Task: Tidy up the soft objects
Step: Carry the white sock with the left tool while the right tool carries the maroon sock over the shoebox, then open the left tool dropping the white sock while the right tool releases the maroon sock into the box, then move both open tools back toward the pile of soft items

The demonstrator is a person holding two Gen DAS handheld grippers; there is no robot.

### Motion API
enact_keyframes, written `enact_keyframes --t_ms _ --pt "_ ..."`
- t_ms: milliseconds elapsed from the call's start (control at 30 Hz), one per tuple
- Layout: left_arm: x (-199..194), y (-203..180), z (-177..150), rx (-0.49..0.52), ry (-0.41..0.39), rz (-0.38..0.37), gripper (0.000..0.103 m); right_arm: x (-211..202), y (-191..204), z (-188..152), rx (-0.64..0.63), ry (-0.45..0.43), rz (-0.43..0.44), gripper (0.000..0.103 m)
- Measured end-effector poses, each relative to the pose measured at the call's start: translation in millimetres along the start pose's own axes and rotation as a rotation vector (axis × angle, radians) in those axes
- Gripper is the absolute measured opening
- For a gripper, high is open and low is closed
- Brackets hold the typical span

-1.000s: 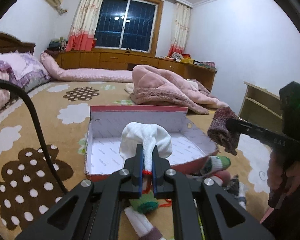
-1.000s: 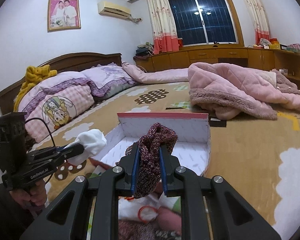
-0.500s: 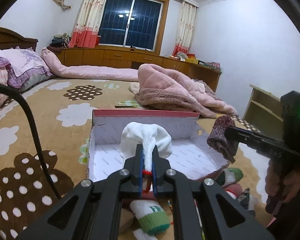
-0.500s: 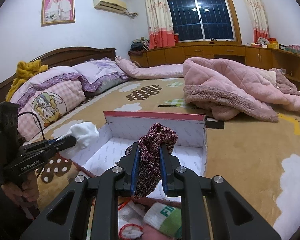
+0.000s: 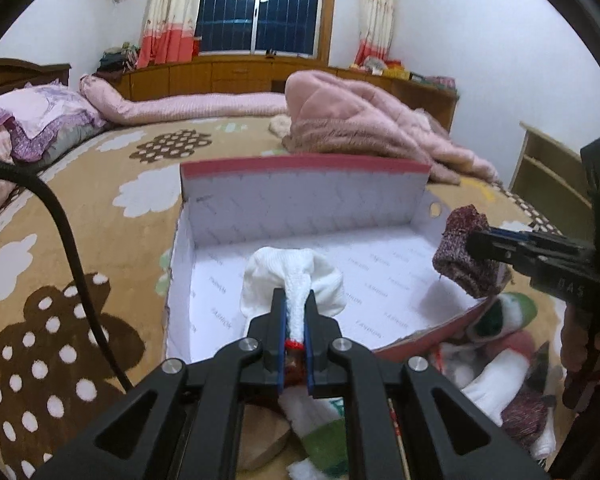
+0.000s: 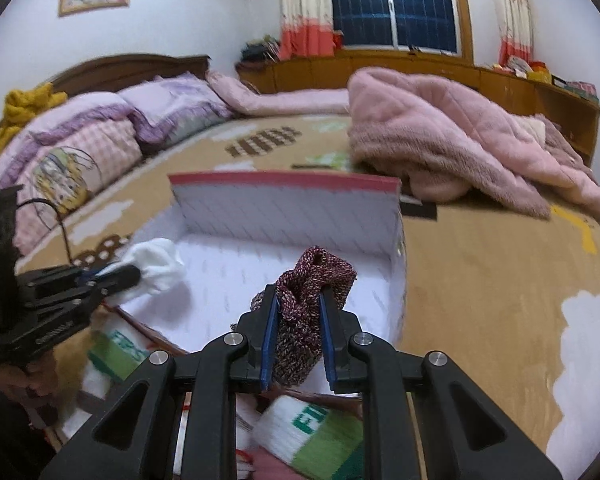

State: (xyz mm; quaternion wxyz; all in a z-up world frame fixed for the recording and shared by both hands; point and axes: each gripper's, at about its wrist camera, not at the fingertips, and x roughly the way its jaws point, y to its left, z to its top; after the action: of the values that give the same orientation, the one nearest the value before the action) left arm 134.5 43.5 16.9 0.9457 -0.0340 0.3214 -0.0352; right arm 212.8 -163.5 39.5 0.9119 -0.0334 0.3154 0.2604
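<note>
My left gripper (image 5: 294, 300) is shut on a rolled white sock (image 5: 293, 276) and holds it over the near left part of a shallow red-edged cardboard box (image 5: 304, 196) with a white inside. My right gripper (image 6: 298, 298) is shut on a maroon knitted sock (image 6: 308, 304), held over the box (image 6: 284, 204) near its right side. Each wrist view shows the other tool: the right gripper (image 5: 470, 246) with the maroon sock (image 5: 462, 258), and the left gripper (image 6: 134, 274) with the white sock (image 6: 156, 264). The box floor looks bare.
A heap of loose socks (image 5: 496, 364), white, green and pink, lies on the bed in front of the box. A pink fleece blanket (image 6: 452, 136) is bunched behind it, pillows (image 6: 100, 140) at the left. A black cable (image 5: 68, 248) hangs at the left.
Both grippers have moved forward and lower with their socks, from in front of the box to over its floor. The box looks larger and nearer.
</note>
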Motion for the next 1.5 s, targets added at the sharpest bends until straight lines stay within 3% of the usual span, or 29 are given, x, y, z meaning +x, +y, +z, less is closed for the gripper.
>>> enact_keyframes --t_ms 233,567,667,767,833,900,1000,1267,1500 --pt "6 3 -4 0.008 0.028 0.016 0.007 21 -8 -10 0.025 0.093 -0.044 0.020" --pt "10 9 -10 0.002 0.017 0.028 0.009 25 1 -16 -0.033 0.070 -0.066 0.022" --pt "10 11 -11 -0.009 0.004 0.042 0.015 26 3 -17 -0.045 0.064 -0.072 0.026" --pt "10 18 -10 -0.048 0.003 0.089 0.044 25 5 -18 -0.057 0.059 -0.074 0.032" --pt "8 24 -11 -0.079 0.001 0.071 0.045 24 5 -19 -0.060 0.051 -0.064 0.035" --pt "6 25 -10 -0.080 -0.006 0.058 0.049 23 7 -19 -0.062 0.036 -0.055 0.046" --pt "3 20 -10 -0.053 -0.022 0.067 0.062 18 8 -18 -0.063 0.013 -0.063 0.065" --pt "-10 13 -7 -0.042 -0.047 0.111 0.063 7 8 -11 -0.046 -0.023 -0.066 0.068" --pt "-31 9 0 -0.053 -0.045 0.075 0.063 -5 11 -8 -0.038 -0.036 -0.058 0.068"
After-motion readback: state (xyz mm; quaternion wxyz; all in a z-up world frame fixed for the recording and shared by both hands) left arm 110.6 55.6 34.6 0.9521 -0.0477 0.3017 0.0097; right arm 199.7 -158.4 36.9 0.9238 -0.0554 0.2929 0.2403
